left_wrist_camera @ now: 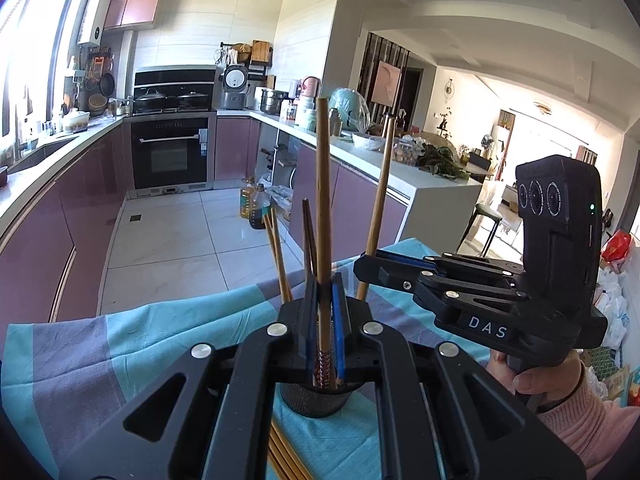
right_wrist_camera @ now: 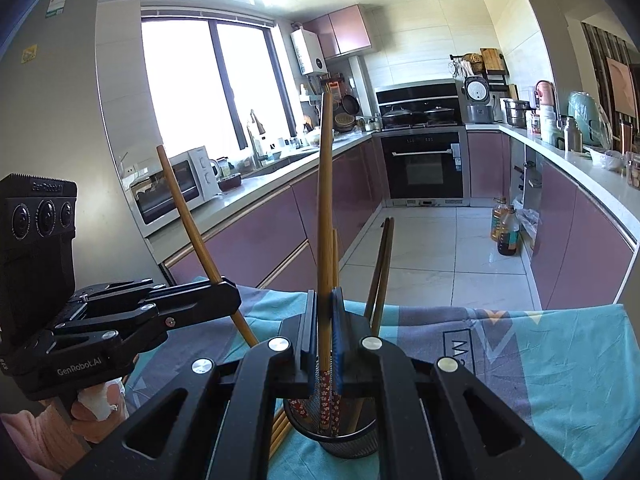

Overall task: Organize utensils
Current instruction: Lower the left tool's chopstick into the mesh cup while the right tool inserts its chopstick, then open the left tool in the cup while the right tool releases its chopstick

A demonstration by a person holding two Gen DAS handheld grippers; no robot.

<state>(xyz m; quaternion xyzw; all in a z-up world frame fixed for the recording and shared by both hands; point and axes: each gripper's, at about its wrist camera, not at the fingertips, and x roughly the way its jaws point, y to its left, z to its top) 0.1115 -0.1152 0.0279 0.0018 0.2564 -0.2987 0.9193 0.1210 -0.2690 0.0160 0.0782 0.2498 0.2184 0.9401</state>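
Long wooden chopsticks with red patterned lower ends are what is being tidied here, and most already stand in the round black mesh holder (right_wrist_camera: 348, 436) on the worktop, which is covered by a teal and grey patterned cloth (right_wrist_camera: 560, 360).

The left hand-held gripper (left_wrist_camera: 325, 320) is pinched tight on one upright chopstick (left_wrist_camera: 322, 200), its patterned end reaching down into the holder. The right hand-held gripper (right_wrist_camera: 325, 332) is likewise clamped narrow on another chopstick (right_wrist_camera: 326, 200), also upright over the holder. Both tools crowd the same small opening from opposite sides, almost touching.

A few more chopsticks (left_wrist_camera: 280, 452) lie flat on the cloth just beside the holder's base.

Risks, as I judge them:
- The two tools could knock together over the holder and twist a stick out of line.
- The holder looks light; a sideways push from either held stick might tip it and spill the rest.
- The leaning sticks (right_wrist_camera: 380, 272) inside may block the tips, so a release could leave one resting on the rim.
- Pulling on the cloth would shift everything.
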